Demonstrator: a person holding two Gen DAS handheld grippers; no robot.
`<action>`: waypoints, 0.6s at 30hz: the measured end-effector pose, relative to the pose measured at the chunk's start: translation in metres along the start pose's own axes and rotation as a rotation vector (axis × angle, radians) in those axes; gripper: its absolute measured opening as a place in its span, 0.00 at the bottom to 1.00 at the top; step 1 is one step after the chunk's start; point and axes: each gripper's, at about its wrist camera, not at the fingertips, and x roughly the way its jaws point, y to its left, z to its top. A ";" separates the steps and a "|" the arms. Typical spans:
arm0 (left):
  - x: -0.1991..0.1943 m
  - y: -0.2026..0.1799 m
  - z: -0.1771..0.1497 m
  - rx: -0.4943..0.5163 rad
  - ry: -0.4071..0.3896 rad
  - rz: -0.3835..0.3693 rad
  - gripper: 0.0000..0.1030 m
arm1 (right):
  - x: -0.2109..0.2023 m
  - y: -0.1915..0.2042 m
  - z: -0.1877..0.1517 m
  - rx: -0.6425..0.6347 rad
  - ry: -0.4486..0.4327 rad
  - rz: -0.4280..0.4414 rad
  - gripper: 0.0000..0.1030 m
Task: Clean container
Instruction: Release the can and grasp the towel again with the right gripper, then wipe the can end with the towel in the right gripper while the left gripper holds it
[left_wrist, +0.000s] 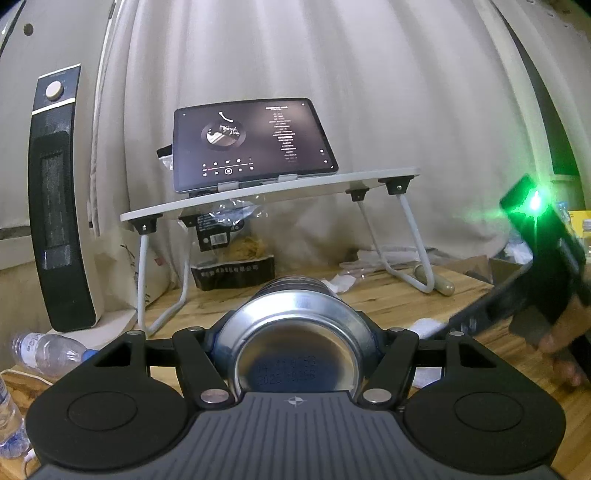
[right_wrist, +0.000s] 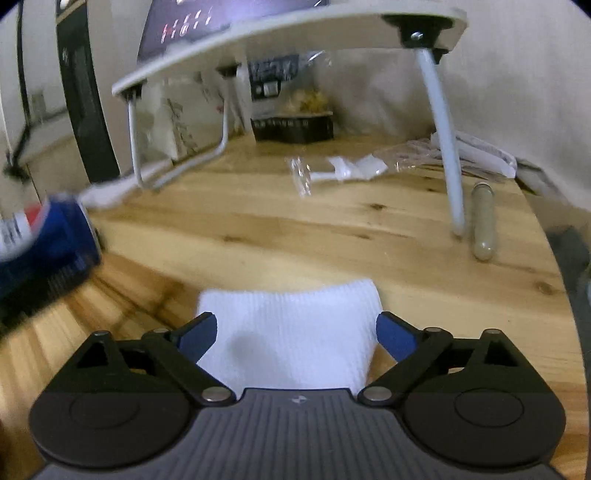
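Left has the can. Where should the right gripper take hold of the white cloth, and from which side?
Take the white cloth at its near edge, coming straight forward and down. It lies flat on the wooden table, already between the open right gripper fingers, so closing should pinch the near part. The can sits clamped in the left gripper, bottom toward the camera.

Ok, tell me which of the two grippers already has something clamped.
The left gripper: its jaws are shut on the blue can, base toward the camera. The right gripper is open, jaws spread either side of the white cloth on the wooden table.
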 end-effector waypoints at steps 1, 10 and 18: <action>0.000 0.000 0.000 0.000 0.001 -0.001 0.65 | 0.004 0.004 -0.003 -0.028 0.017 -0.003 0.94; 0.000 0.001 -0.001 -0.006 0.004 -0.004 0.65 | 0.001 0.027 -0.005 -0.176 -0.001 0.018 0.11; -0.001 -0.006 -0.001 0.039 -0.006 -0.016 0.65 | -0.050 0.041 0.024 -0.119 -0.222 0.199 0.10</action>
